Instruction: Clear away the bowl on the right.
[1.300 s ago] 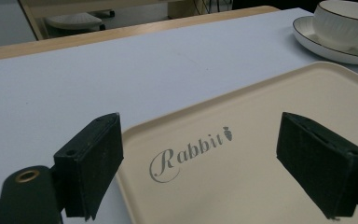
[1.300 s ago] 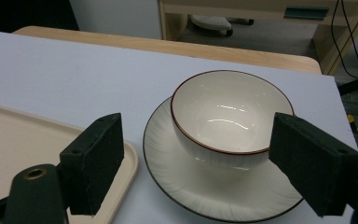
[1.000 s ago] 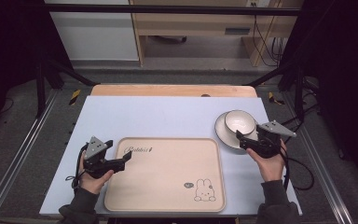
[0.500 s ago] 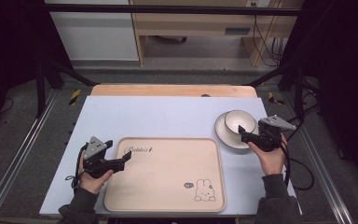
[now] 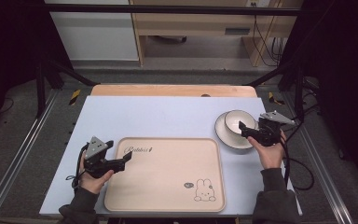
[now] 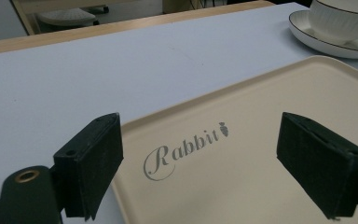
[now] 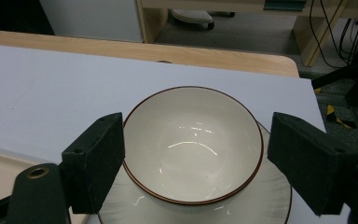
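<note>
Beside the table's right edge, right gripper (image 5: 241, 128) jaws wide around the bowl (image 7: 192, 142); left gripper (image 5: 127, 158) jaws wide over the tray (image 5: 168, 196) corner.

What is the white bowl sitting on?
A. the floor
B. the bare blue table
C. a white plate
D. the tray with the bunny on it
C. The white bowl stands on a white plate whose rim shows all around under it, and both are to the right of the bunny tray, not on it.
</note>
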Motion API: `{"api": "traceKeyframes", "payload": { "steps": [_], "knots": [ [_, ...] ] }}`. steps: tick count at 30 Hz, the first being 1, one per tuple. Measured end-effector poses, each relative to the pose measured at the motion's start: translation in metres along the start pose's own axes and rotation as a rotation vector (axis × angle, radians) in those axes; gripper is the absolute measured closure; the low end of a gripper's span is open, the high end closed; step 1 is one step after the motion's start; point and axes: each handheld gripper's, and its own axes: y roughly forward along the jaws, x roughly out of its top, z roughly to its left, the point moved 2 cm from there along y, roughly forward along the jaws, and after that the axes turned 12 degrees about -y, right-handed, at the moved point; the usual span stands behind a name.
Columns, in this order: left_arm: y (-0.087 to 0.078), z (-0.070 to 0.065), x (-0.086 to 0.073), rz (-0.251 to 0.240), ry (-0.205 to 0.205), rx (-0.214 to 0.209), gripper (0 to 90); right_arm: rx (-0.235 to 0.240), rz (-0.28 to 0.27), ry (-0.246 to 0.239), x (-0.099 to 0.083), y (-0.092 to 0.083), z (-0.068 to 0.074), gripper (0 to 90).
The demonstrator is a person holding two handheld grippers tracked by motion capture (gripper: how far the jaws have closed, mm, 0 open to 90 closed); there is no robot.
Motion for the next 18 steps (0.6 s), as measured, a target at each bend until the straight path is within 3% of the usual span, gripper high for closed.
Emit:
{"api": "traceKeyframes", "payload": {
  "steps": [18],
  "knots": [
    [-0.001, 0.0, 0.001, -0.004, 0.001, 0.001, 14.0, -0.04, 0.048, 0.013, 0.002, 0.023, -0.013, 20.6]
  ]
}}
